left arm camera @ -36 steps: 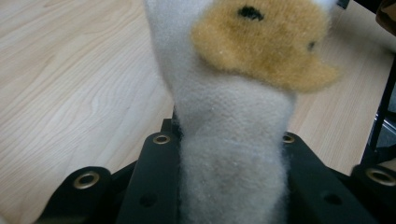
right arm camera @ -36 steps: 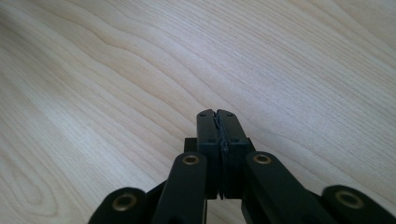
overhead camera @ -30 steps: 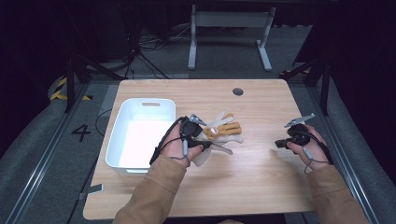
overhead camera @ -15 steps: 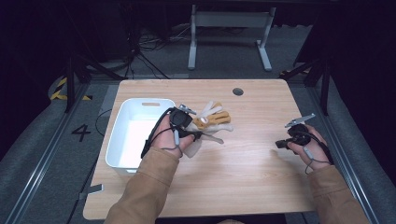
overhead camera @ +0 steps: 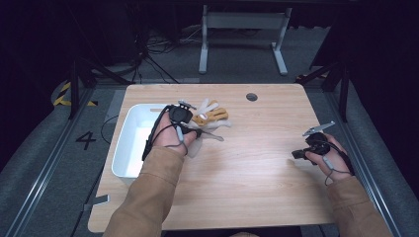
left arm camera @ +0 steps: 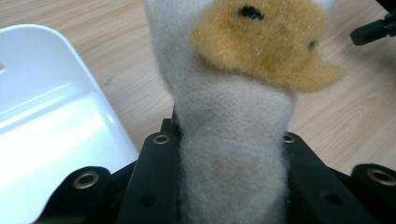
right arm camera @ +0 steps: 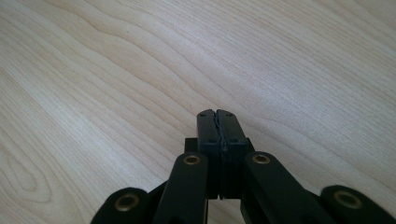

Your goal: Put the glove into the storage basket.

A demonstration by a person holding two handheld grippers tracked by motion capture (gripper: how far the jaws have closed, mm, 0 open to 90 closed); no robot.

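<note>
Just right of the white bin (overhead camera: 129,143): plush toy (overhead camera: 210,116) clamped in the left gripper (overhead camera: 184,117), long axis pointing away from the bin, wall beside the jaws. Well apart to the bin's right, right gripper (overhead camera: 307,143) pressed closed on nothing, low over the table (overhead camera: 257,173).

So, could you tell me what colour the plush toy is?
The plush toy is pale grey-white with a tan patch, clearest in the left gripper view.
</note>
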